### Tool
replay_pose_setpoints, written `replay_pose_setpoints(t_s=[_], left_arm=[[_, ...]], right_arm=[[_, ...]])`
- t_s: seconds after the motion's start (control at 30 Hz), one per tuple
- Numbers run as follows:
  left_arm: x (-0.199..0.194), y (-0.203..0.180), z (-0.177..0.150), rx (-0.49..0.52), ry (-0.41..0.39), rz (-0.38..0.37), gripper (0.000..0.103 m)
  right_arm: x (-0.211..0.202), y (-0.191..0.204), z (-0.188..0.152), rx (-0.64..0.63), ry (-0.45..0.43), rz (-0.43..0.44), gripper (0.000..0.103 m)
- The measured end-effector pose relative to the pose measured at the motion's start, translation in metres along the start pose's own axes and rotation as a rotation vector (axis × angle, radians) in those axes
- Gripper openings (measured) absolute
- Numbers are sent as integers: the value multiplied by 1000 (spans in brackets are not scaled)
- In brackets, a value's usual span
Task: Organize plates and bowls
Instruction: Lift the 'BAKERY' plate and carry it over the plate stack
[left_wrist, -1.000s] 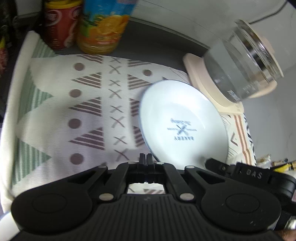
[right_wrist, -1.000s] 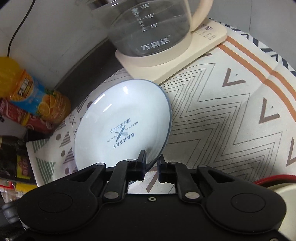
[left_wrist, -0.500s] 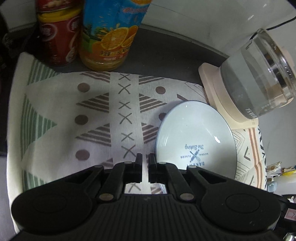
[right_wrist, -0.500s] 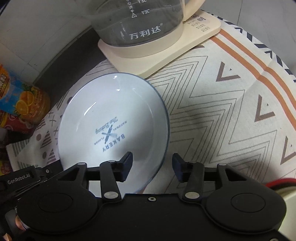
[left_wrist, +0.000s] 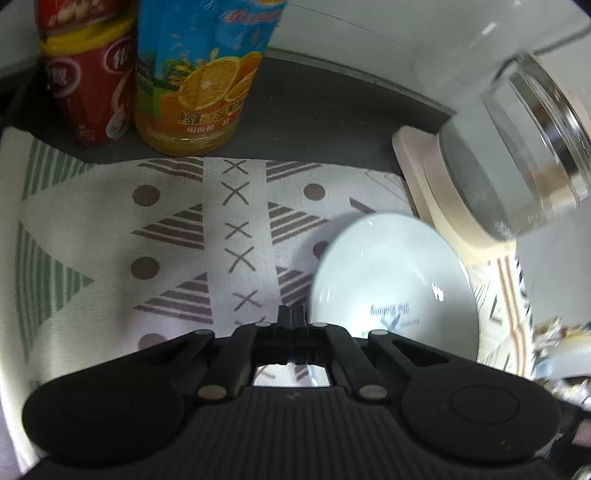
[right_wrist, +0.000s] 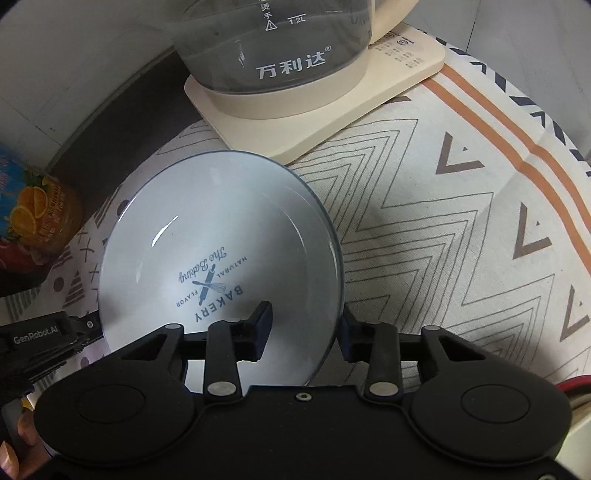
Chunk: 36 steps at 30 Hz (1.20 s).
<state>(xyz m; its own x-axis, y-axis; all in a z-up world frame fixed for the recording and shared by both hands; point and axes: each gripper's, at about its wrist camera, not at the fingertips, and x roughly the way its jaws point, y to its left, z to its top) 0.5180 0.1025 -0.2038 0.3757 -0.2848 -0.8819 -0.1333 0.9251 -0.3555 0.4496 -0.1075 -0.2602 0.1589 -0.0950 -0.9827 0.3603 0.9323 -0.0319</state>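
A pale blue plate (right_wrist: 218, 251) printed "BAKERY" lies on the patterned cloth (right_wrist: 424, 229), just in front of the kettle base. My right gripper (right_wrist: 304, 326) is open, its two fingers astride the plate's near right rim without clamping it. The plate also shows in the left wrist view (left_wrist: 391, 280), to the right of my left gripper (left_wrist: 292, 315). My left gripper is shut and empty, low over the cloth (left_wrist: 184, 240), beside the plate's left edge.
A glass kettle (right_wrist: 280, 40) on a cream base (right_wrist: 325, 110) stands behind the plate. An orange juice bottle (left_wrist: 199, 74) and a red jar (left_wrist: 86, 81) stand at the back left on the dark counter. The left gripper body (right_wrist: 37, 332) shows at the right view's left edge.
My right gripper opened and let go of the plate, which settled flat on the cloth. My left gripper stayed shut and drew back to the left of the plate.
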Motion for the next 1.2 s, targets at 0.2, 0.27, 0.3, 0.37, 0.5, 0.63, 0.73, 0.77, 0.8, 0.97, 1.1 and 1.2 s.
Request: replay_pose_setpoints(t_s=[0.2,0.27,0.3,0.37,0.5,0.63,0.73,0.77,0.8,0.97,1.1,1.2], left_arm=[[-19,4,-13,0,-25,-66,0],[-27,-1,-19,15,-32,-64,0],[-29,-1,-22,10,-33,-63,0],[-33,0,-28,-10,-35,-69,0],[-43,-1,-40,-15,-51,-66,0],[-52,4,-50,-36,-70,-51,0],[-61,5,-58,-44,-91,-46,0],[-64,6,-60,-44,-97,-47,0],[-67,6,-62,-42,-104,-44,0],[-80,12,-74,-54,-130,-36,0],[-92,13,-86,-67,-152,-22,0],[-102,16,-96,-88,-167,-18,0]], right_arm=[[-30,-5,-1,-34,-81,85,14],[-43,0,-4,-70,-114,143,15],[-47,4,-6,-87,-124,152,16],[-50,7,-11,-95,-131,156,16],[-54,-1,-22,-61,-149,199,17],[-60,-2,-32,-62,-169,225,17],[-60,-2,-39,-59,-170,229,16],[-61,-2,-42,-62,-173,229,16],[-61,-3,-45,-65,-176,229,16],[-67,-2,-56,-86,-185,247,16],[-75,1,-63,-107,-202,263,16],[-82,2,-70,-126,-212,273,16]])
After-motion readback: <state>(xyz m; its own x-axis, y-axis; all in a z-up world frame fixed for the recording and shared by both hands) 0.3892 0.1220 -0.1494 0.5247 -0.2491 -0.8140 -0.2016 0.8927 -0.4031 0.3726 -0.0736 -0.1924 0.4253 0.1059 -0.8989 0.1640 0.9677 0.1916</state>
